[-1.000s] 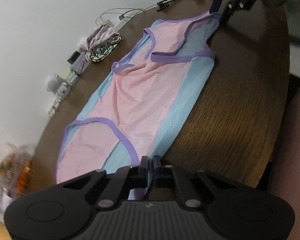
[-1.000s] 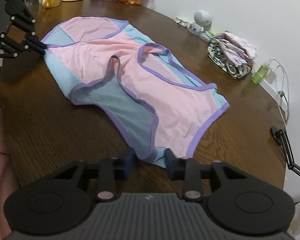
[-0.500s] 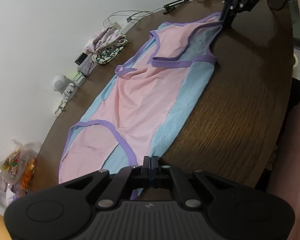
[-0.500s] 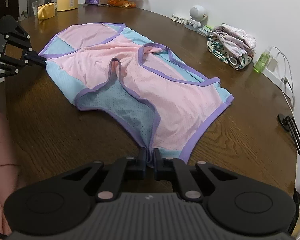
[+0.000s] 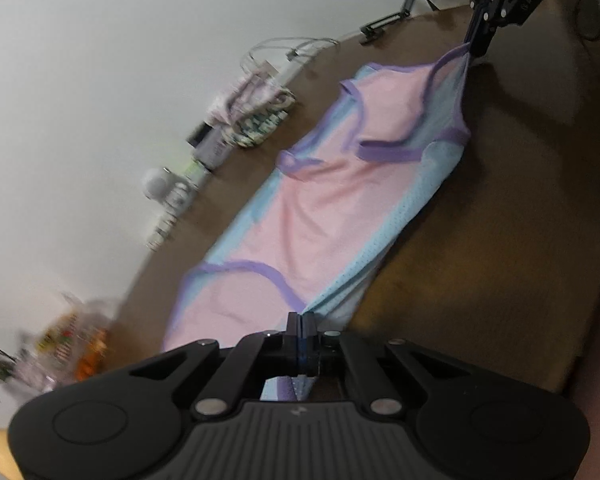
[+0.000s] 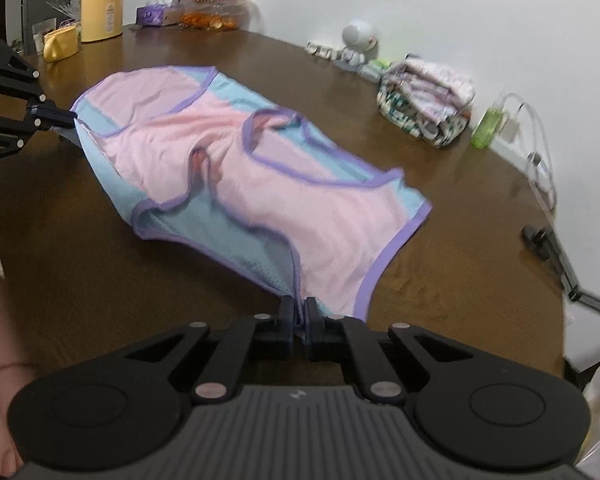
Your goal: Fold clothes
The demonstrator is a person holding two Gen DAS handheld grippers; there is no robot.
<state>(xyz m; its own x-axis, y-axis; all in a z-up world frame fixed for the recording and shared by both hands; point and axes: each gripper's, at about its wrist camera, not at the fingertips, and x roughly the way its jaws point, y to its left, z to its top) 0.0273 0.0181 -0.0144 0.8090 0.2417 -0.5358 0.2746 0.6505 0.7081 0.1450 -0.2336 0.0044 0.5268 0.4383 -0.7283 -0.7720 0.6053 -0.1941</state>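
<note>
A: Start nearest the right wrist camera. What is the right gripper doing?

B: Its jaws are pressed together on the pink, blue and purple garment, pinching the purple-trimmed strap end at the garment's near corner. Cloth shows bunched between the pads.

A: And the left gripper?

B: Also clamped on the garment, at the opposite end. Blue mesh and a bit of purple trim sit in the pinch and hang below it. In the right wrist view that gripper shows at the garment's far left corner, touching the cloth.

A: Where is the garment itself?

B: Spread on the dark wooden bench, stretched between the two grippers. The edge near the left gripper looks raised a little off the wood. The middle is rumpled, with a fold standing up near the armhole.

A: What lies beyond the garment?

B: Past its far long edge, along the wall, there is a folded stack of patterned clothes, with a green bottle just beside it and a white cable further along. A small white robot figure stands near the stack's other side.

A: And beyond the garment's left-gripper end?

B: A tall yellow bottle, a yellow cup and a clear bag of snacks.
</note>
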